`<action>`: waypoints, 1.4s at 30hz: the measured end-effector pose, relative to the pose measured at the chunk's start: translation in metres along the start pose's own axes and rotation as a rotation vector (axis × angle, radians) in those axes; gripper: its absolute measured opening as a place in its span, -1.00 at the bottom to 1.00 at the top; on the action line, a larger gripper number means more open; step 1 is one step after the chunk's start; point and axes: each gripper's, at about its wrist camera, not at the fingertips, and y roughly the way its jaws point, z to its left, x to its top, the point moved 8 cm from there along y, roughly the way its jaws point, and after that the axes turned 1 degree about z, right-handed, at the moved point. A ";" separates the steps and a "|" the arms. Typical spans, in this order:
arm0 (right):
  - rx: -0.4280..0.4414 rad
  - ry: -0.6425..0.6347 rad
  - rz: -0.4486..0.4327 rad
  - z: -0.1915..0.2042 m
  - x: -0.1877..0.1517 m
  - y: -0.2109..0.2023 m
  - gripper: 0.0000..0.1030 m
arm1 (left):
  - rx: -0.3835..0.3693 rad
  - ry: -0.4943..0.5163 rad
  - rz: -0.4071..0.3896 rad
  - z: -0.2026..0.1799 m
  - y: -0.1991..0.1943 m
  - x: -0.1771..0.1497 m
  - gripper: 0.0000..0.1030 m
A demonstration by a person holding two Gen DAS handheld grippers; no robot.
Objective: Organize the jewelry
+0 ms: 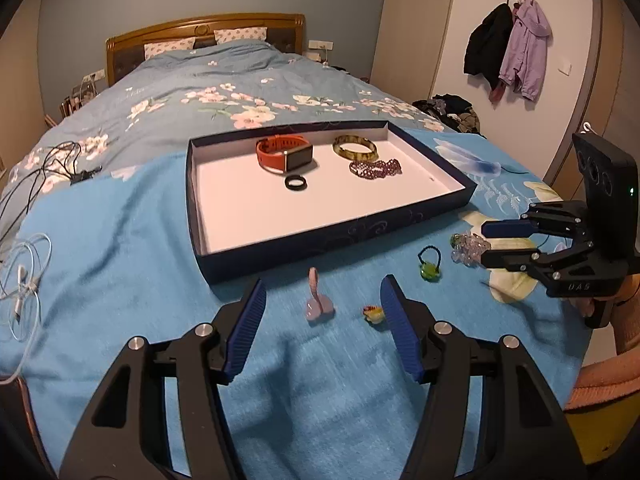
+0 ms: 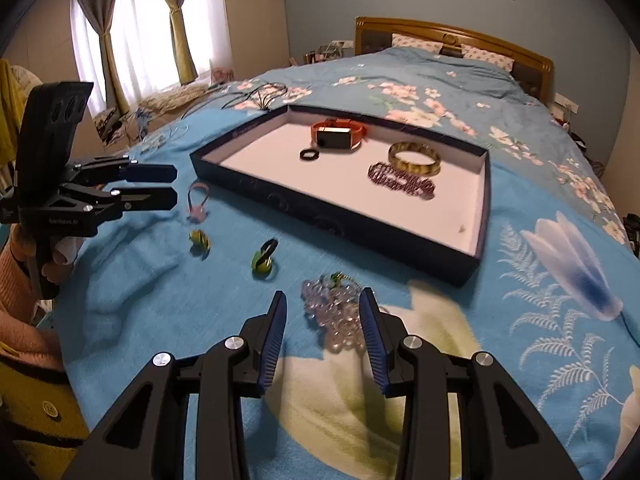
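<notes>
R gripper (image 2: 322, 332) jaws part-open, straddling but not yet clamping the clear bead cluster (image 2: 334, 316) on the blanket just beside the tray (image 2: 476, 240) — prob light, slippery, loose — pinch mid-bunch; L gripper (image 1: 322, 320) wide open, empty.

Tray (image 1: 432, 196) on bed: orange watch (image 1: 285, 154), bangle (image 1: 355, 147), bead bracelet (image 1: 375, 168), black ring (image 1: 296, 183) inside; pink pendant (image 1: 318, 300) just before it.

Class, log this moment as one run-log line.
left claw: open | right claw: open, astride clear bead bracelet | tray: four items
</notes>
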 end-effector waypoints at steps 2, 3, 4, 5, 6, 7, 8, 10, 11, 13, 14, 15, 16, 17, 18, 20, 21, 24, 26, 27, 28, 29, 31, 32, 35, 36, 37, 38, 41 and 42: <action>-0.015 -0.003 0.015 -0.001 -0.003 0.004 -0.31 | -0.009 -0.008 0.006 -0.001 0.002 -0.002 0.16; -0.017 -0.004 0.016 0.000 -0.002 0.004 -0.32 | -0.016 -0.013 0.009 -0.001 0.003 -0.003 0.16; -0.019 -0.007 0.014 0.000 -0.002 0.003 -0.32 | -0.020 -0.015 0.012 -0.002 0.003 -0.005 0.16; -0.021 -0.010 0.019 0.000 -0.003 0.004 -0.32 | -0.019 -0.015 0.013 -0.002 0.004 -0.004 0.16; -0.026 -0.012 0.026 -0.001 -0.003 0.005 -0.36 | -0.018 -0.016 0.015 -0.002 0.005 -0.005 0.16; -0.040 -0.014 0.029 -0.002 -0.004 0.006 -0.41 | -0.020 -0.019 0.018 -0.001 0.005 -0.005 0.16; -0.045 -0.016 0.029 -0.002 -0.003 0.006 -0.56 | -0.025 -0.024 0.019 -0.001 0.005 -0.005 0.16; -0.048 -0.020 0.028 -0.003 -0.003 0.005 -0.63 | -0.034 -0.034 0.018 -0.001 0.005 -0.005 0.16; -0.047 -0.020 0.027 -0.004 -0.002 0.005 -0.65 | -0.035 -0.036 0.018 -0.001 0.005 -0.005 0.17; -0.052 -0.024 0.019 -0.005 -0.002 0.002 -0.81 | -0.038 -0.036 0.018 -0.002 0.005 -0.005 0.17; -0.049 -0.025 0.014 -0.005 -0.001 0.002 -0.85 | -0.038 -0.035 0.018 -0.002 0.004 -0.005 0.17; -0.039 -0.019 0.009 -0.005 0.000 0.000 -0.85 | -0.040 -0.035 0.019 -0.002 0.004 -0.006 0.17; -0.035 -0.018 0.007 -0.005 0.001 -0.001 -0.85 | -0.040 -0.035 0.020 -0.003 0.005 -0.006 0.17; -0.037 -0.018 0.005 -0.005 0.002 -0.001 -0.85 | -0.041 -0.035 0.020 -0.003 0.005 -0.006 0.17; -0.034 -0.014 0.002 -0.006 0.002 -0.002 -0.85 | -0.042 -0.035 0.021 -0.003 0.005 -0.006 0.17; -0.023 0.008 -0.014 -0.009 0.005 -0.005 -0.85 | -0.041 -0.036 0.021 -0.003 0.005 -0.006 0.17; -0.019 0.016 -0.021 -0.009 0.007 -0.007 -0.85 | -0.042 -0.037 0.020 -0.003 0.005 -0.006 0.17; 0.012 0.053 -0.056 -0.012 0.013 -0.016 -0.85 | -0.044 -0.039 0.021 -0.004 0.006 -0.006 0.17; 0.023 0.070 -0.076 -0.014 0.017 -0.022 -0.85 | -0.045 -0.040 0.022 -0.004 0.006 -0.007 0.17; 0.029 0.078 -0.083 -0.015 0.019 -0.024 -0.85 | -0.046 -0.040 0.023 -0.003 0.007 -0.007 0.17; 0.035 0.090 -0.095 -0.016 0.022 -0.028 -0.85 | -0.047 -0.040 0.024 -0.003 0.007 -0.007 0.17; 0.040 0.095 -0.101 -0.016 0.023 -0.029 -0.85 | -0.049 -0.041 0.024 -0.004 0.007 -0.007 0.17; 0.059 0.112 -0.118 -0.016 0.027 -0.034 -0.85 | -0.049 -0.040 0.026 -0.003 0.007 -0.008 0.17; 0.063 0.116 -0.124 -0.016 0.028 -0.036 -0.85 | -0.049 -0.038 0.028 -0.003 0.008 -0.008 0.17; 0.075 0.128 -0.149 -0.016 0.033 -0.044 -0.85 | -0.049 -0.036 0.036 -0.004 0.010 -0.008 0.17; 0.075 0.132 -0.158 -0.017 0.035 -0.046 -0.85 | -0.048 -0.036 0.040 -0.003 0.011 -0.008 0.17; 0.074 0.136 -0.165 -0.018 0.036 -0.048 -0.85 | -0.047 -0.038 0.045 -0.003 0.012 -0.009 0.17; 0.075 0.138 -0.172 -0.018 0.037 -0.050 -0.85 | -0.050 -0.040 0.049 -0.002 0.013 -0.008 0.17; 0.079 0.148 -0.188 -0.019 0.039 -0.055 -0.85 | -0.049 -0.045 0.057 0.000 0.015 -0.009 0.17; 0.077 0.147 -0.191 -0.019 0.039 -0.056 -0.85 | -0.050 -0.046 0.057 0.000 0.015 -0.010 0.17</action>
